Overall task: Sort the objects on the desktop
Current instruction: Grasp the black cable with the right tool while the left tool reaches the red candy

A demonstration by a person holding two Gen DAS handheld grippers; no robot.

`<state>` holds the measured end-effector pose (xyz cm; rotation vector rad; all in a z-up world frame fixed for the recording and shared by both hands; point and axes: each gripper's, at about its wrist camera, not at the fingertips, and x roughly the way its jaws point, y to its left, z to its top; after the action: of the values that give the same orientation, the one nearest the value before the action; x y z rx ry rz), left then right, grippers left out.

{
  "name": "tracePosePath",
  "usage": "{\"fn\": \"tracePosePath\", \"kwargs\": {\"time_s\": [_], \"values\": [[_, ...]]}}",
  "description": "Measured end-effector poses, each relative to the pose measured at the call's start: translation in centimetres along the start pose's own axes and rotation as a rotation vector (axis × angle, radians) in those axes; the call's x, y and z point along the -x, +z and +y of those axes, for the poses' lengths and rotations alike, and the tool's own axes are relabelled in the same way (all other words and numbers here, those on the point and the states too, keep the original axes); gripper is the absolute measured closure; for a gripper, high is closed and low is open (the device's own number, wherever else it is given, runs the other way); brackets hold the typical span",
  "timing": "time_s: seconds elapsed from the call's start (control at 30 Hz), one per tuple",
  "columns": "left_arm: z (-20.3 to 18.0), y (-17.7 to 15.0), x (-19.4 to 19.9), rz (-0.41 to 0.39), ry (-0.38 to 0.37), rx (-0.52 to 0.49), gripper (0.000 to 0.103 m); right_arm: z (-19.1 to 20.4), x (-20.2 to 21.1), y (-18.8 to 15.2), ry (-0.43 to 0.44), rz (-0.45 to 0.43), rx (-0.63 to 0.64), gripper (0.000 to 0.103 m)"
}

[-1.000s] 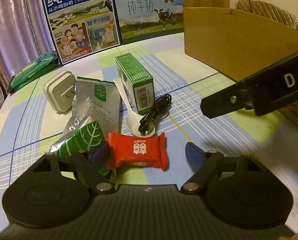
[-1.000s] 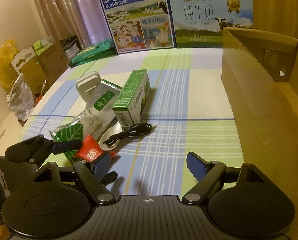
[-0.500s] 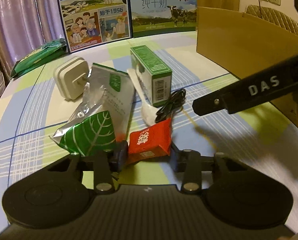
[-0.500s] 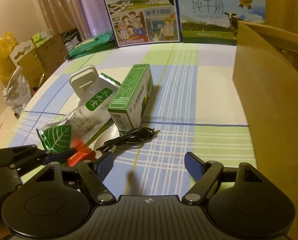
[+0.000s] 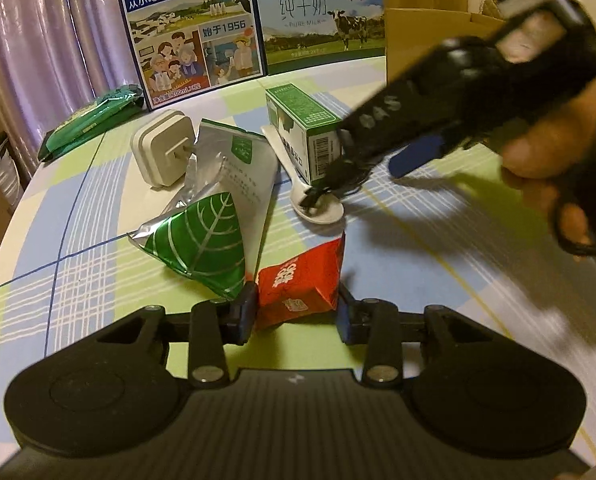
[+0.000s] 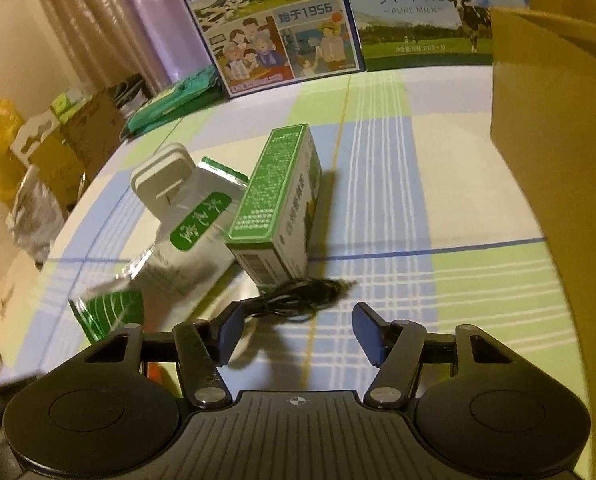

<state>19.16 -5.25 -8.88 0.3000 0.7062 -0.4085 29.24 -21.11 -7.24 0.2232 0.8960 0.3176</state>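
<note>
Tablecloth (image 5: 98,184); red packet (image 5: 302,280) between left tongs (image 5: 296,312)

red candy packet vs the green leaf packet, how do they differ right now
The red candy packet is clamped between the left gripper fingers; the green leaf packet lies free on the table, just left of it. The red one is blocky with white print; the green one is triangular, shiny foil with silver leaf veins. The green one looks larger. Both are small sealed wrappers.

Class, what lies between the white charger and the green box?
The silver foil pouch, leaning between white charger and green box, clearest in the right wrist view.
</note>
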Motion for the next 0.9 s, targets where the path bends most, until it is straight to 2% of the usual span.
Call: {"fn": "tracePosePath", "kwargs": {"time_s": [0.27,0.37,0.47,0.53,0.6,0.63,0.67,0.8,0.9], "values": [[0.0,-0.2,0.1,-0.011,0.002,-0.003,0.068,0.6,-0.8,0.5,0.001,-0.021,-0.043,0.045],[0.0,-0.3,0.2,-0.014,0.0,0.009,0.066,0.2,-1.0,0.7,-0.005,-0.028,-0.077,0.044],[-0.1,-0.3,0.2,-0.019,0.003,0.013,0.063,0.5,-1.2,0.9,-0.019,-0.037,-0.06,0.043],[0.0,-0.5,0.3,-0.022,0.007,0.012,0.063,0.8,-1.3,1.1,-0.021,-0.039,-0.015,0.044],[0.1,-0.6,0.4,-0.022,0.007,0.021,0.063,0.9,-1.5,1.0,-0.044,-0.01,0.038,0.059],[0.3,-0.5,0.3,-0.021,0.009,0.028,0.063,0.9,-1.5,0.8,-0.038,-0.004,0.057,0.071],[0.4,-0.5,0.3,-0.02,0.007,0.038,0.063,0.8,-1.4,0.6,-0.043,0.002,0.074,0.076],[0.8,-0.1,-0.1,-0.019,-0.005,0.048,0.066,0.9,-0.3,-0.5,-0.088,0.007,0.202,0.077],[1.0,0.4,-0.5,-0.022,-0.016,0.048,0.068,1.7,0.6,-0.9,-0.118,-0.015,0.392,0.077]]}}
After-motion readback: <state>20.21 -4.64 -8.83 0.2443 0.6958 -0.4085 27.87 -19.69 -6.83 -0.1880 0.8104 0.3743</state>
